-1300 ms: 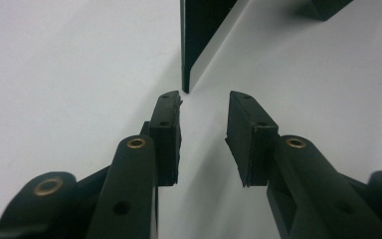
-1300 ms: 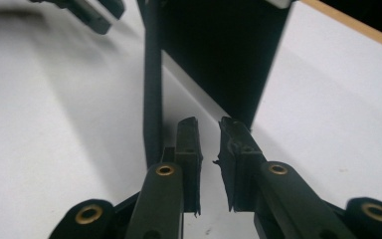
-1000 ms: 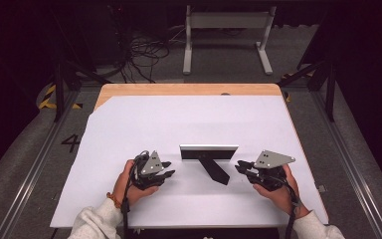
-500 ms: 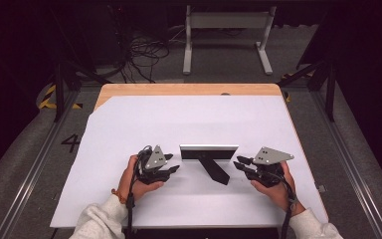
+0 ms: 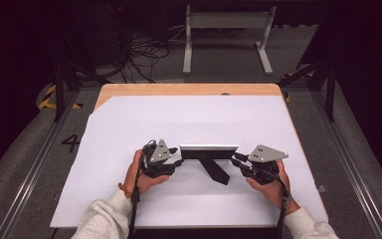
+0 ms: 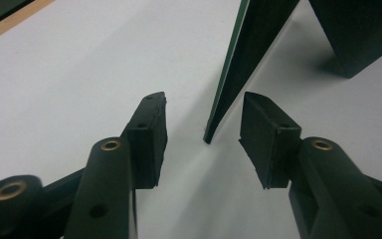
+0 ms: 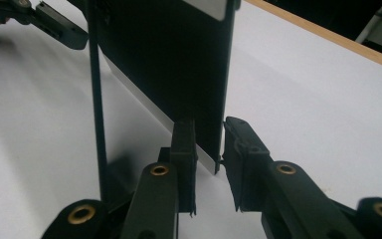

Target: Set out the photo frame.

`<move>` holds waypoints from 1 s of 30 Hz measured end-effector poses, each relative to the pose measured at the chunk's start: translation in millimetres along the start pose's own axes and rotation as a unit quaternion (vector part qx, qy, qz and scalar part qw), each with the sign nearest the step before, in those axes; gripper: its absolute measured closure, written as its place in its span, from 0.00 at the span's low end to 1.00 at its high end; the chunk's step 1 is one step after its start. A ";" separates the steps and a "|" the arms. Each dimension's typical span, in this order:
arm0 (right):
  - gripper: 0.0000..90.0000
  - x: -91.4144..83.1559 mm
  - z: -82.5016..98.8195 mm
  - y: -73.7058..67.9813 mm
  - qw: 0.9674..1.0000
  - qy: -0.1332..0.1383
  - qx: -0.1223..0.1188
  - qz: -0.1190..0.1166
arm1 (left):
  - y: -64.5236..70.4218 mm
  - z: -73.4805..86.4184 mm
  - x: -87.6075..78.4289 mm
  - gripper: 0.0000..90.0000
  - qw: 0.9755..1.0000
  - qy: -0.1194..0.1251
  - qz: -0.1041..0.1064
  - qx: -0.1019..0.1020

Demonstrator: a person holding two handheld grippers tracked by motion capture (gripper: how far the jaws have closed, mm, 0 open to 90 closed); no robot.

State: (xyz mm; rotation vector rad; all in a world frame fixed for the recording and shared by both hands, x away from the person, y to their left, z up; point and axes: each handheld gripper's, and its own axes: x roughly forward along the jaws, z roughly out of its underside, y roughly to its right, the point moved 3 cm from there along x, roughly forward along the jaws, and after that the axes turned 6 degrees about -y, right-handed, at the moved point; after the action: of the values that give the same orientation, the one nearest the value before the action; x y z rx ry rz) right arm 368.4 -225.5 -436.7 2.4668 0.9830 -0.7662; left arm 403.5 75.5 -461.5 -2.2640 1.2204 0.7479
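The right gripper (image 7: 209, 144) clamped the frame (image 5: 209, 151); the left gripper (image 6: 204, 122), jaws just parted, straddled its edge untouched.

White paper sheet (image 5: 189, 119) covers my pale wooden worktop (image 5: 189, 89); beyond it, tangled black cables (image 5: 144, 52) and a grey metal stand (image 5: 226, 30) on the floor.

A white sheet (image 5: 194, 124) covers a wooden table (image 5: 189, 89) on grey carpeted floor (image 5: 25, 154). Beyond it a white metal stand (image 5: 226, 35) and tangled black cables (image 5: 139, 55) sit in a dark room
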 end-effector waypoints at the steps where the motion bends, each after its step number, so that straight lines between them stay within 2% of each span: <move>1: 0.83 -0.6 0.9 0.9 1.000 -0.003 0.000 0.003 | -0.9 -0.6 0.7 0.62 1.000 -0.001 -0.001 0.003; 3: 0.82 -5.1 2.9 8.3 1.000 0.005 0.021 0.004 | -1.2 -1.3 0.9 0.62 1.000 0.003 0.008 0.001; 8: 0.83 -6.7 -0.1 12.9 1.000 0.019 0.022 -0.002 | -1.3 -3.0 3.0 0.66 1.000 0.002 0.010 0.006; 9: 0.84 -5.3 -0.4 13.0 0.999 0.022 0.026 -0.004 | -0.4 -3.4 3.3 0.69 1.000 0.004 0.014 0.007; 13: 0.87 -0.7 -0.7 15.8 0.999 0.021 0.033 -0.005 | 1.9 -7.8 5.3 0.72 1.000 0.007 0.020 0.012; 16: 0.87 -2.9 -0.9 14.0 1.000 0.015 0.024 -0.003 | 3.5 -10.3 6.8 0.73 1.000 0.006 0.023 0.015; 18: 0.87 -4.0 -0.1 12.7 1.000 0.016 0.020 -0.006 | 4.1 -10.7 6.6 0.77 0.999 0.007 0.026 0.018; 23: 0.83 -3.1 -1.1 8.3 1.000 0.017 0.014 -0.016 | 4.5 -11.2 6.2 0.79 0.999 0.006 0.028 0.019; 30: 0.88 3.4 -2.3 5.8 1.000 0.012 0.011 -0.014 | 4.4 -11.0 5.5 0.82 0.999 0.007 0.034 0.022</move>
State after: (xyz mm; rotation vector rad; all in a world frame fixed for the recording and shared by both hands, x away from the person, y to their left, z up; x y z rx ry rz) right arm 375.4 -226.5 -436.2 2.4921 1.0263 -0.7618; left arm 404.9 63.1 -457.4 -2.2056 1.3136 0.7251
